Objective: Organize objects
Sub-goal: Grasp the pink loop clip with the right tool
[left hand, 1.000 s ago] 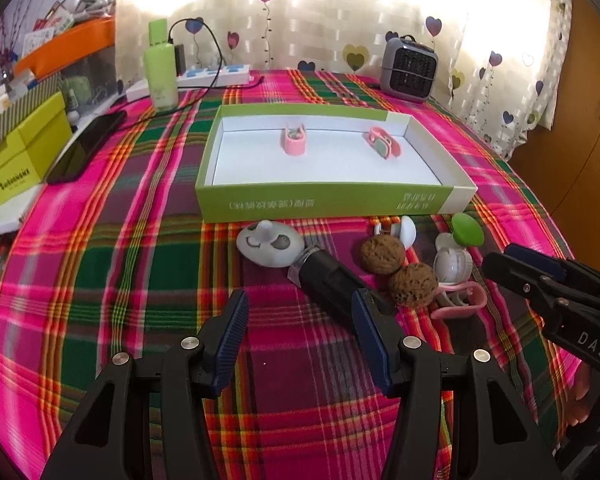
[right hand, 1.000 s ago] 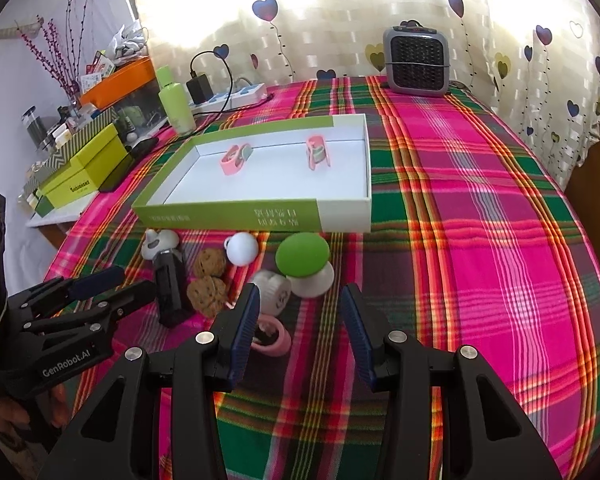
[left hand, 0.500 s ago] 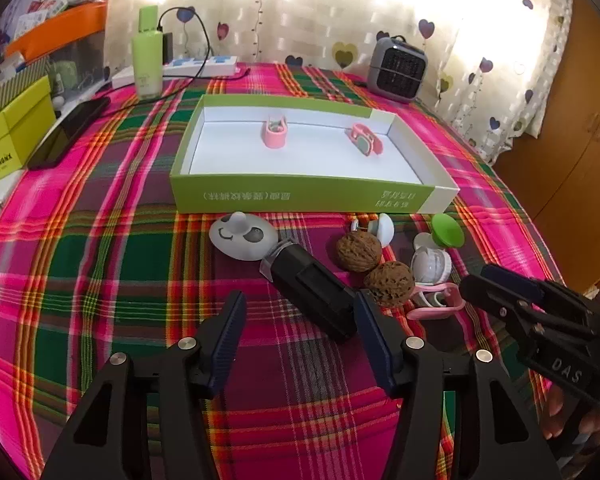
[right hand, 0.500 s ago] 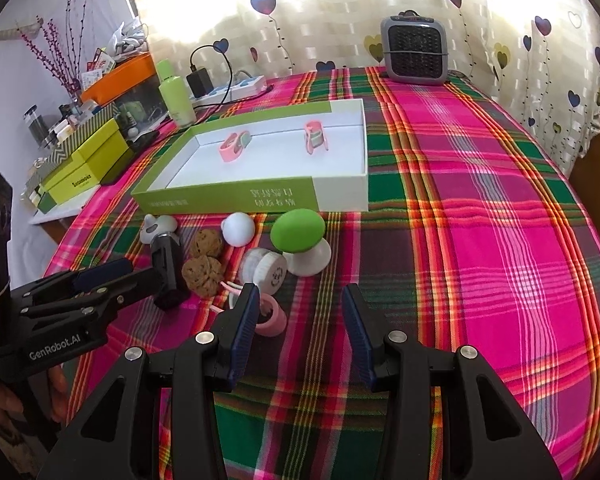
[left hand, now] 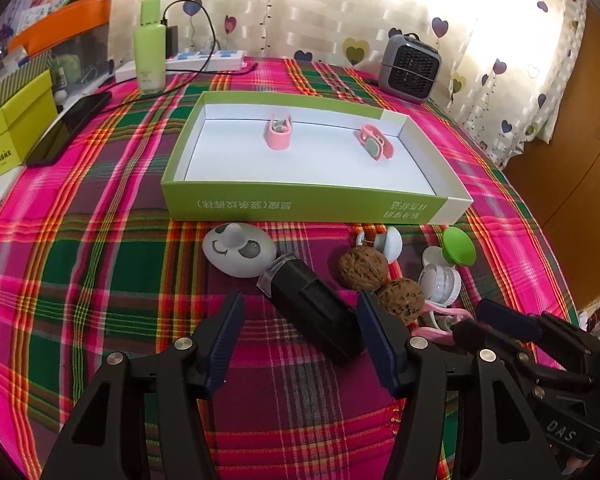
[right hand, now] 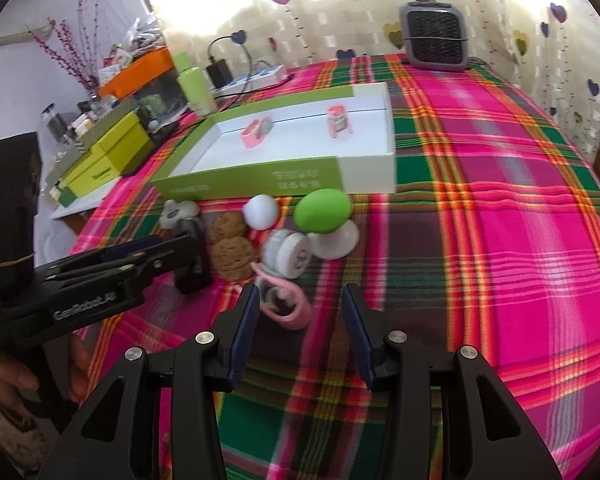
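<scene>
A green and white box (left hand: 300, 206) lies open on the plaid cloth with two pink clips (left hand: 278, 133) inside; it also shows in the right wrist view (right hand: 260, 182). In front of it lie a black cylinder (left hand: 312, 308), a white smiley piece (left hand: 238, 250), two walnuts (left hand: 362, 270), a white ball (right hand: 261, 213), a green-capped piece (right hand: 323, 211), a white round case (right hand: 288, 254) and a pink clip (right hand: 286, 306). My left gripper (left hand: 300, 344) is open, its fingers on either side of the black cylinder's near end. My right gripper (right hand: 300, 328) is open, just before the pink clip.
A grey heater (left hand: 410, 68) stands at the far edge. A green bottle (left hand: 150, 58), a power strip (left hand: 208, 60), a black phone (left hand: 68, 128) and yellow-green boxes (left hand: 4, 140) sit at the left. A wooden cabinet (left hand: 572, 128) stands to the right.
Both grippers have moved forward toward the loose objects. The left fingers now flank the black cylinder; the right fingers have come up to the pink clip. Both stayed open.
</scene>
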### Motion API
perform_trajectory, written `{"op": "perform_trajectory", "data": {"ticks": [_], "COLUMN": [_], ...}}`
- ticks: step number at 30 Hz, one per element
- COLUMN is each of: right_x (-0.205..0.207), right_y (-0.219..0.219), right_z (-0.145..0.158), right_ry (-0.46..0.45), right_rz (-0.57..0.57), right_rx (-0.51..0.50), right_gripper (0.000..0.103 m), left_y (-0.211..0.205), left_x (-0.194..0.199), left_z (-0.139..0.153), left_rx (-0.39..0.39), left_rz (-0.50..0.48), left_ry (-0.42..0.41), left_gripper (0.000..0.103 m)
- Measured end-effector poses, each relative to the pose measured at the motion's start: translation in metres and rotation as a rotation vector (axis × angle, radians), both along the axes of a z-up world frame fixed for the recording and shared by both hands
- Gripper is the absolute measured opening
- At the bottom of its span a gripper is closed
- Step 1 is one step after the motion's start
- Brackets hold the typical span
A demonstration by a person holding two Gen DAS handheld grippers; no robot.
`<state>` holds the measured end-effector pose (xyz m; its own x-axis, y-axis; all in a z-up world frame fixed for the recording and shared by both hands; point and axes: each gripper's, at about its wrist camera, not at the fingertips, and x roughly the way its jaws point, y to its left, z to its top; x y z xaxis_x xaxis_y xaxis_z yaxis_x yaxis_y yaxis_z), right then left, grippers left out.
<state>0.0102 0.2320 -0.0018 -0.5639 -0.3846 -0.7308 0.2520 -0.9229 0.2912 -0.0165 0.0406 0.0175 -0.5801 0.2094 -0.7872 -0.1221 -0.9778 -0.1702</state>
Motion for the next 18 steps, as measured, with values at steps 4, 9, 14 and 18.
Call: {"op": "perform_trajectory", "data": {"ticks": [4, 9, 14, 18], "right_x": [0.001, 0.005, 0.012, 0.006], "right_y": [-0.008, -0.022, -0.025, -0.021], "right_z": [-0.002, -0.004, -0.005, -0.006], "right_ry": [-0.013, -0.021, -0.009, -0.001], "right_rz": [0.043, 0.102, 0.129, 0.102], "right_rx": [-0.014, -0.007, 0.011, 0.041], "right_gripper": [0.044, 0.044, 0.044, 0.044], "left_y": [0.000, -0.005, -0.011, -0.015], "left_x": [0.000, 0.003, 0.006, 0.008], "left_z": [0.001, 0.002, 0.003, 0.003], "left_rx": [-0.021, -0.051, -0.065, -0.069], "left_rz": [0.006, 0.008, 0.022, 0.026], "left_ry": [0.007, 0.012, 0.010, 0.009], "left_gripper": [0.059, 0.060, 0.060, 0.060]}}
